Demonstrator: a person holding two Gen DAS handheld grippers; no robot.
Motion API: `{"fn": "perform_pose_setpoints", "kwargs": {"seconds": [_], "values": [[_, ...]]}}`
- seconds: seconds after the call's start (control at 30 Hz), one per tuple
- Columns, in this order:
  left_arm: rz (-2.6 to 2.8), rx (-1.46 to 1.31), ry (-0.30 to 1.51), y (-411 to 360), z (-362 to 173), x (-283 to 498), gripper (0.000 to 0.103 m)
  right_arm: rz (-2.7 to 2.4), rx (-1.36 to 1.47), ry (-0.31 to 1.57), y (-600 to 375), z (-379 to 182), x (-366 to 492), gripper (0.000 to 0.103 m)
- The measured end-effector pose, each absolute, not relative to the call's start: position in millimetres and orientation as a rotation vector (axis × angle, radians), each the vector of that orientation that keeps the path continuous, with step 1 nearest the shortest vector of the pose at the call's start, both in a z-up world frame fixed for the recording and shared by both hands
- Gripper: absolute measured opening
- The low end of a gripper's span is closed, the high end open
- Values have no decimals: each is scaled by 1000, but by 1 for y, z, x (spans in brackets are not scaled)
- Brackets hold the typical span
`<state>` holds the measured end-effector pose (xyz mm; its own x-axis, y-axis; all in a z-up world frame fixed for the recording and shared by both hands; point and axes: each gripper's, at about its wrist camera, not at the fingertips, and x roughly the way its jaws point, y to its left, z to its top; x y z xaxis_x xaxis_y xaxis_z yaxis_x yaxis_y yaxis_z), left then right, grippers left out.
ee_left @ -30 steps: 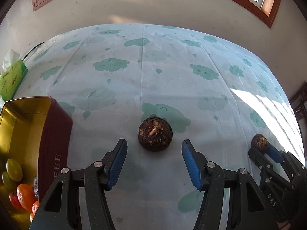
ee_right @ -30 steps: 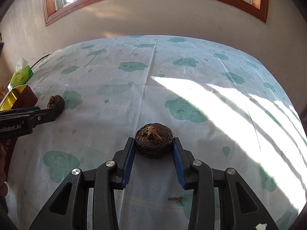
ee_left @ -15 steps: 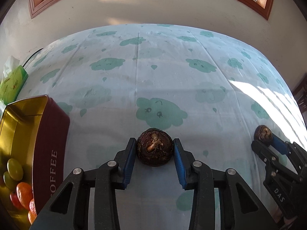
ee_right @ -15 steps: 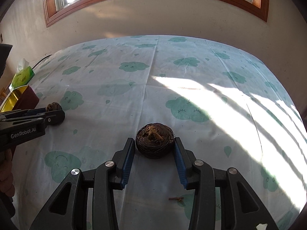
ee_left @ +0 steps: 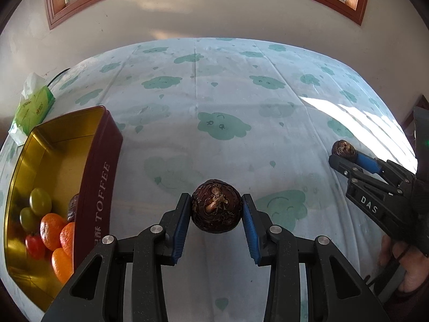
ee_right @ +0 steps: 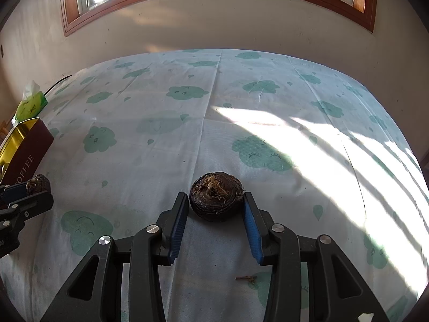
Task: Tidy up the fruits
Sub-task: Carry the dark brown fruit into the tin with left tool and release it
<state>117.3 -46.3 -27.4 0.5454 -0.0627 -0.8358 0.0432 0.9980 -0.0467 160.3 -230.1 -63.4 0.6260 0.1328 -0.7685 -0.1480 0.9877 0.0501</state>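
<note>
My left gripper point(ee_left: 216, 209) is shut on a dark brown water chestnut point(ee_left: 216, 208) and holds it above the cloth, right of the toffee tin point(ee_left: 99, 166). The tin is open, gold inside, with green grapes point(ee_left: 40, 201), oranges point(ee_left: 52, 230) and a red fruit point(ee_left: 33, 245). My right gripper point(ee_right: 216, 206) is shut on a second water chestnut point(ee_right: 216, 196), lifted off the cloth. It also shows in the left wrist view point(ee_left: 343, 149) at the right. The left gripper's chestnut shows in the right wrist view point(ee_right: 39, 183) beside the tin point(ee_right: 25, 151).
A cloud-print tablecloth point(ee_left: 225, 102) covers the table up to the wall. A green tissue pack point(ee_left: 33, 107) lies behind the tin at the far left. A small brown stem scrap point(ee_right: 245, 278) lies on the cloth under my right gripper.
My left gripper has closed on its water chestnut and lifted it, drawing nearer the tin. My right gripper has kept its chestnut and raised it slightly.
</note>
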Motion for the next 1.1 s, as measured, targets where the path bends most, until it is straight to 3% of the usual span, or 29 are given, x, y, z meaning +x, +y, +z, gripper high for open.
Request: {"fn": "perform_pose_setpoints", "kwargs": {"seconds": [0.37,0.67,1.1], "values": [[-55,-66,966,-20,1,78,39,161,-18,880,-230,-63,160,39],[61,-119,925,55,28,55,39,160,-20,880,-230,-63,161,39],[187,-76,975,124,5,40,39,161,-20,881,-230,-63,160,39]]}}
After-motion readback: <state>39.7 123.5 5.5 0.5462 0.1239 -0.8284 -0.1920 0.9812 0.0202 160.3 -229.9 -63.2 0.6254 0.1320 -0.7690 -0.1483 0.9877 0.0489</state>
